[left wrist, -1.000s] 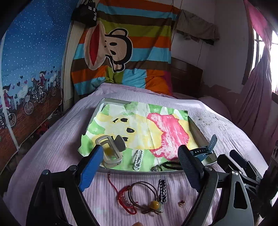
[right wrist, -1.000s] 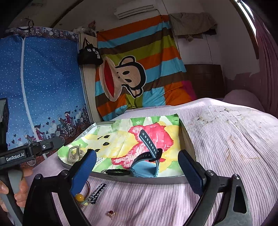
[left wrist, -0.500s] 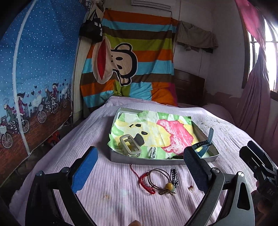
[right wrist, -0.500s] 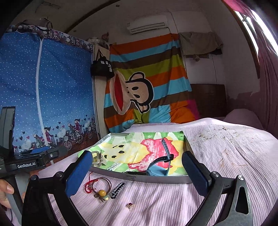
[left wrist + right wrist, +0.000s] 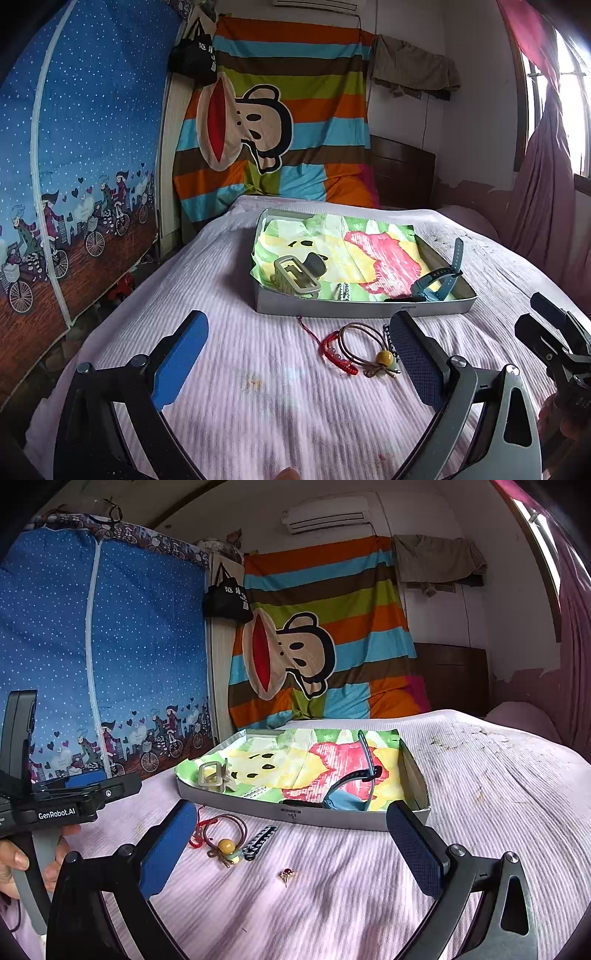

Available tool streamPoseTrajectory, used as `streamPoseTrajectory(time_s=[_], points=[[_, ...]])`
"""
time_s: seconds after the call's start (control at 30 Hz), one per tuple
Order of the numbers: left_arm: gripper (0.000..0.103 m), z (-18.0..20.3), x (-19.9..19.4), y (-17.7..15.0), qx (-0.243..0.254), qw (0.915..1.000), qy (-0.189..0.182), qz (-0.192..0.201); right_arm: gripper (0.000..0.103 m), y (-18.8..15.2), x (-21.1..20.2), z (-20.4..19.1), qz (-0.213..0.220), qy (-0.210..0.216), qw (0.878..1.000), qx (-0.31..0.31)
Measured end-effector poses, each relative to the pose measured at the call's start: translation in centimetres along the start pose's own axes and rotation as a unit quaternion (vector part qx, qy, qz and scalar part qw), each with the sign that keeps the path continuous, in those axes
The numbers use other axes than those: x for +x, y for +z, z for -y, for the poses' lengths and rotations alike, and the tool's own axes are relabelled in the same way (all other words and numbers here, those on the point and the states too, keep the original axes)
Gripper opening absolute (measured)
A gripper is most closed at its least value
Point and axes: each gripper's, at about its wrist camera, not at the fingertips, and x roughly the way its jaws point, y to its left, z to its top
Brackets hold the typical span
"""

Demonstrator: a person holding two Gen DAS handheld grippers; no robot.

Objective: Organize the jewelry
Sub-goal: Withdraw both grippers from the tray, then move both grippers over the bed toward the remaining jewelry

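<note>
**Four small pieces are not yet in the tray**

We hold both tools above the pink bedspread, and nothing is between the fingers of either one. The left gripper has its jaws spread wide and empty. The right gripper is also wide open and empty.

The grey tray lies at 12 o'clock from us. Inside it we see a beige hair claw, a blue watch and a small barrette. On the bedspread, just before the near wall of the tray, lie a red string bracelet, a hair tie with a yellow bead and a black braided clip. These three are touching or overlapping. A small ring lies apart, at about 5 o'clock from them.

We judge that the next pick should be the ring or the clip, because they separate easily. The fingers should come low and close slowly, so the soft cloth is not pinched together with the piece.

The tray wall is the edge to clear. Free room is wide at 3 o'clock, while at 9 o'clock the other tool stands near.
</note>
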Motion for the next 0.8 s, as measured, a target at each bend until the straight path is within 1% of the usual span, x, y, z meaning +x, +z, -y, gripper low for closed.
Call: streamPoseTrajectory(time_s=[0.2,0.4,0.57,0.8], points=[[0.096,-0.2,0.7,-0.8,0.002,0.9999,-0.002,-0.016,0.103,-1.0,1.2,0.2,-0.029,-0.001,1.000,0.006],[0.096,-0.1,1.7,-0.9,0.008,0.9993,-0.007,-0.035,0.103,-1.9,2.5,0.9,-0.063,0.003,0.998,0.021],[0.096,0.3,2.6,-1.1,0.018,0.9986,0.000,-0.050,0.103,-2.3,3.1,1.3,-0.079,0.008,0.996,0.034],[0.096,0.1,4.0,-1.5,0.017,0.9970,0.009,-0.075,0.103,-2.9,3.9,1.9,-0.104,0.006,0.993,0.048]])
